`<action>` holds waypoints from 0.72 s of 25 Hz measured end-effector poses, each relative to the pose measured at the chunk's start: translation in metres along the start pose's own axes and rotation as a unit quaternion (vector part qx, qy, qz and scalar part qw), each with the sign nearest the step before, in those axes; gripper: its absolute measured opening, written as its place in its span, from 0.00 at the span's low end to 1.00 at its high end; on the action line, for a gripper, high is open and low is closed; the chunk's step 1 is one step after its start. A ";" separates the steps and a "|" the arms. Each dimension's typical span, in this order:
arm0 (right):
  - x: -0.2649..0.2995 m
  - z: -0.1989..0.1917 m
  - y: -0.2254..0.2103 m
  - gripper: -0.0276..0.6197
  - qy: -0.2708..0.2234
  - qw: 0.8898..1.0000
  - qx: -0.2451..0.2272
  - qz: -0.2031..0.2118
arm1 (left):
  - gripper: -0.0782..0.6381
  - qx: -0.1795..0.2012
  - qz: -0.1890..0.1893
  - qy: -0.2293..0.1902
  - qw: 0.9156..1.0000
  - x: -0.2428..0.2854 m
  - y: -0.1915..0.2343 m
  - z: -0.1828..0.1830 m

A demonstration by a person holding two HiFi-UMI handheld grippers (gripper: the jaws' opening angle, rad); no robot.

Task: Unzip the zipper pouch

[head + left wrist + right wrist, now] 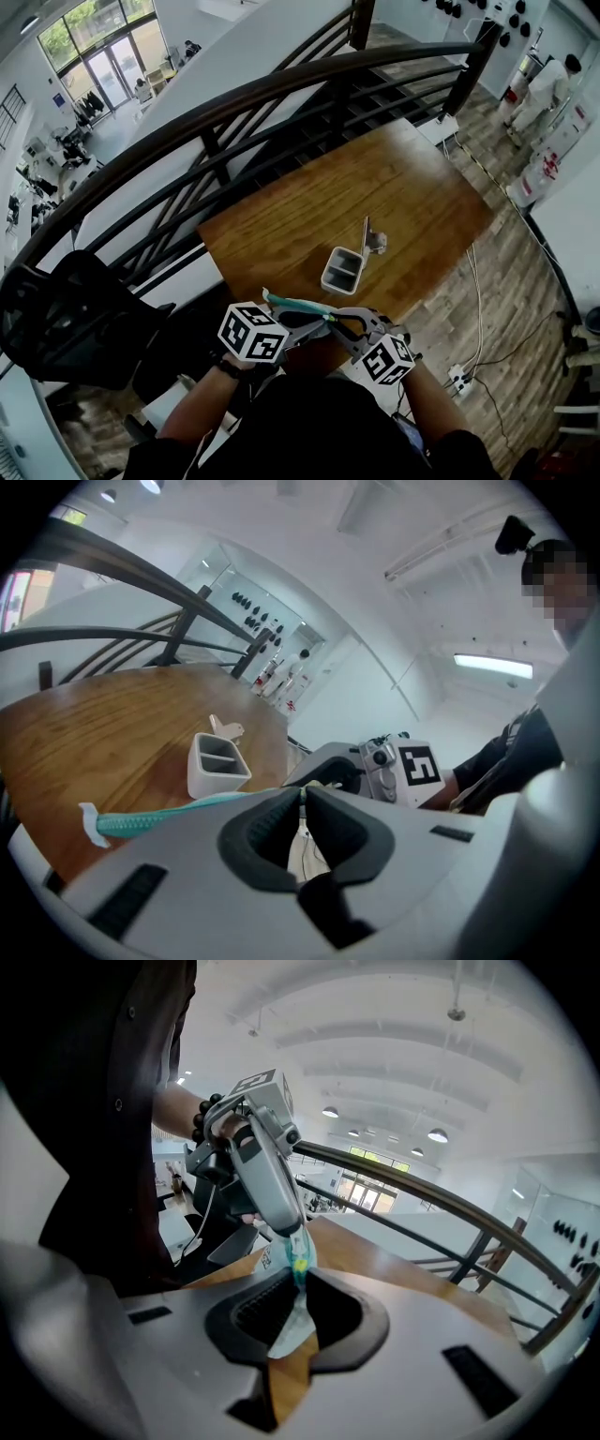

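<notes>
No legible writing anywhere. Small white tag (266, 1256) on the zipper pouch (298, 305) has print, too small to read. Marker cubes (251, 333) carry b/w square codes only, no brand seen.

Pouch is held in the air at 6 o'clock edge of wood table (394, 187), btwn both claws. L gripper (302, 803): jaws together, pinching a thin white bit of pouch at the zip line; teal zip tape runs off toward 9 o'clock. R gripper (298, 1288): jaws closed on clear pouch film just under the teal zip, yellow-green bit at the pinch.

White 2-slot holder (342, 270) stands at pouch's 12 o'clock, apart.

Only R gripper view shows tag + film. Only L gripper view shows the tape's free end w/ white tab. Only head view shows both cubes and floor w/ power strip (459, 380).
</notes>
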State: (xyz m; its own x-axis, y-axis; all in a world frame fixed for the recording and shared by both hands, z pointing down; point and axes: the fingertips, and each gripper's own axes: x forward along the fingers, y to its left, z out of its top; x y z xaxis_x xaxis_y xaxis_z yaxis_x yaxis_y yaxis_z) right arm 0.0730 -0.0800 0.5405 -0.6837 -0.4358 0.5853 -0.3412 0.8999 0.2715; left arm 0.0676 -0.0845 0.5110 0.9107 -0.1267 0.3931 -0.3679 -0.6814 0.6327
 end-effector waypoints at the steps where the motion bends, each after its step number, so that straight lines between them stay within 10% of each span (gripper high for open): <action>1: 0.001 0.000 0.000 0.10 0.001 1.000 0.001 -0.001 | 0.15 0.002 0.001 0.001 1.000 0.001 0.000 0.000; 18: 0.002 0.005 -0.007 0.09 -0.030 0.998 0.058 -0.002 | 0.14 -0.012 0.021 -0.002 1.000 -0.004 0.022 0.006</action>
State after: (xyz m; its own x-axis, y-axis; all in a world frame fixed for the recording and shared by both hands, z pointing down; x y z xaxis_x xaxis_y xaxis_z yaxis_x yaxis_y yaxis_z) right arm 0.0702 -0.0877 0.5359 -0.7184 -0.4427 0.5365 -0.4138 0.8920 0.1820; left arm 0.0568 -0.1031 0.5190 0.8948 -0.1575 0.4178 -0.4106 -0.6579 0.6313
